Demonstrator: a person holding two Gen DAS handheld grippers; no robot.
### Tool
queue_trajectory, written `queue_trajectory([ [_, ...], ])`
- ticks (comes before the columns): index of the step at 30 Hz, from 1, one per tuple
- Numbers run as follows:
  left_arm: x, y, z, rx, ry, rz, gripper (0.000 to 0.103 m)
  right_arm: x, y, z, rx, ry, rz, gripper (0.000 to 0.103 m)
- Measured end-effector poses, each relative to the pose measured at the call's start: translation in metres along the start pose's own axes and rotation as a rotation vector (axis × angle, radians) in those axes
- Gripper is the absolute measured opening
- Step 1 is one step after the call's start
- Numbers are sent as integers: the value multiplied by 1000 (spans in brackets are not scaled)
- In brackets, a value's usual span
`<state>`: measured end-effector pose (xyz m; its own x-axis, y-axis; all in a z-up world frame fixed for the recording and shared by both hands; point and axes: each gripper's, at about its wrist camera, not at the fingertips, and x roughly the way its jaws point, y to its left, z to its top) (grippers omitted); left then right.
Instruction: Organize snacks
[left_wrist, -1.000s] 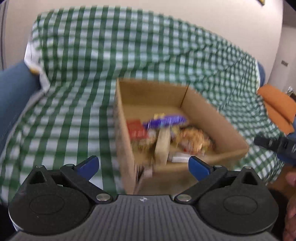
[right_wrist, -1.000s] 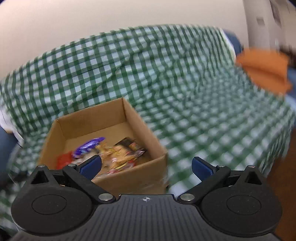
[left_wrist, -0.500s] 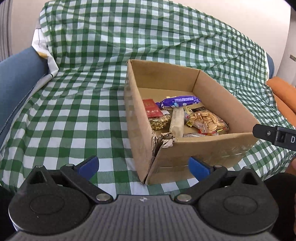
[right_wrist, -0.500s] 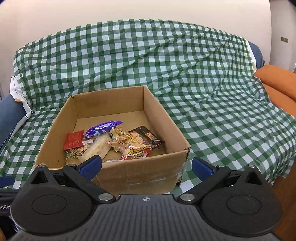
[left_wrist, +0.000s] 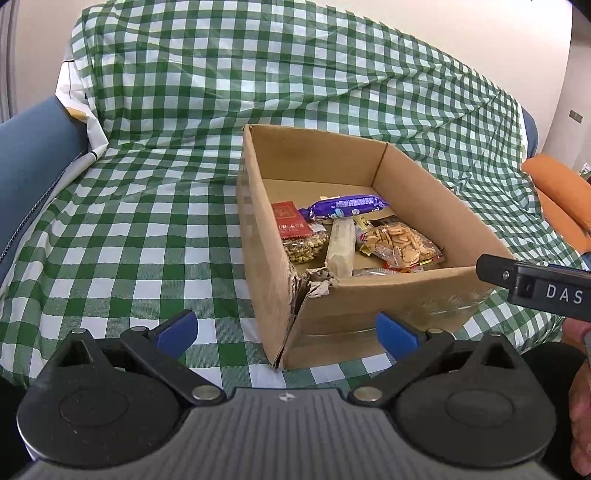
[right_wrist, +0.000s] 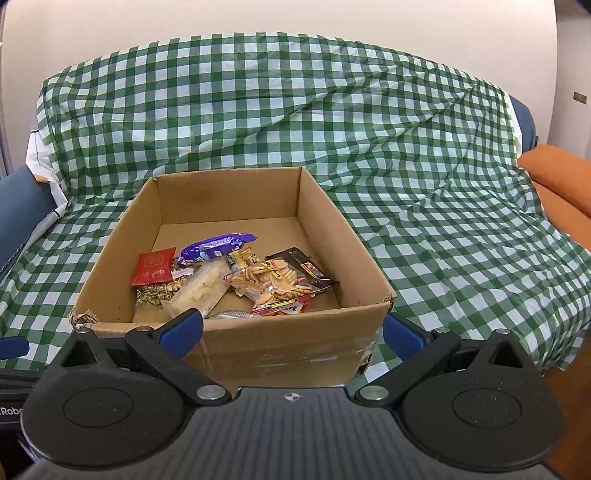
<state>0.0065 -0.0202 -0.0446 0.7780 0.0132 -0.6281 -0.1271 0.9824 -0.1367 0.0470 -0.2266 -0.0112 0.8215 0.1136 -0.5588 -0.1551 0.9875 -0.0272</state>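
An open cardboard box (left_wrist: 373, 295) (right_wrist: 273, 343) sits on a green checked cloth. In it lie a red packet (left_wrist: 290, 218) (right_wrist: 155, 266), a purple wrapped snack (left_wrist: 347, 205) (right_wrist: 216, 245), a bag of crackers (left_wrist: 399, 242) (right_wrist: 275, 282), a pale long pack (left_wrist: 341, 245) (right_wrist: 199, 290) and a bag of nuts (left_wrist: 304, 247). My left gripper (left_wrist: 286, 330) is open and empty, in front of the box's torn near corner. My right gripper (right_wrist: 291, 332) is open and empty, in front of the box's near wall.
The checked cloth (left_wrist: 129, 236) (right_wrist: 443, 221) covers a sofa seat and back. A blue cushion (left_wrist: 33, 155) is at the left, an orange cushion (right_wrist: 557, 177) at the right. The other gripper's black body (left_wrist: 535, 288) shows at the right of the left wrist view.
Both views were blurred and swinging a second ago and are now steady on the box. Both grippers stayed open and empty.
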Motion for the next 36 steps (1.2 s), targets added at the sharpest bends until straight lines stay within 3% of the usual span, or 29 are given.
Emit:
queue_trajectory([
  [36, -3, -6, -1, 10, -9, -10, 103, 0, 3, 0, -1, -2, 3, 103],
])
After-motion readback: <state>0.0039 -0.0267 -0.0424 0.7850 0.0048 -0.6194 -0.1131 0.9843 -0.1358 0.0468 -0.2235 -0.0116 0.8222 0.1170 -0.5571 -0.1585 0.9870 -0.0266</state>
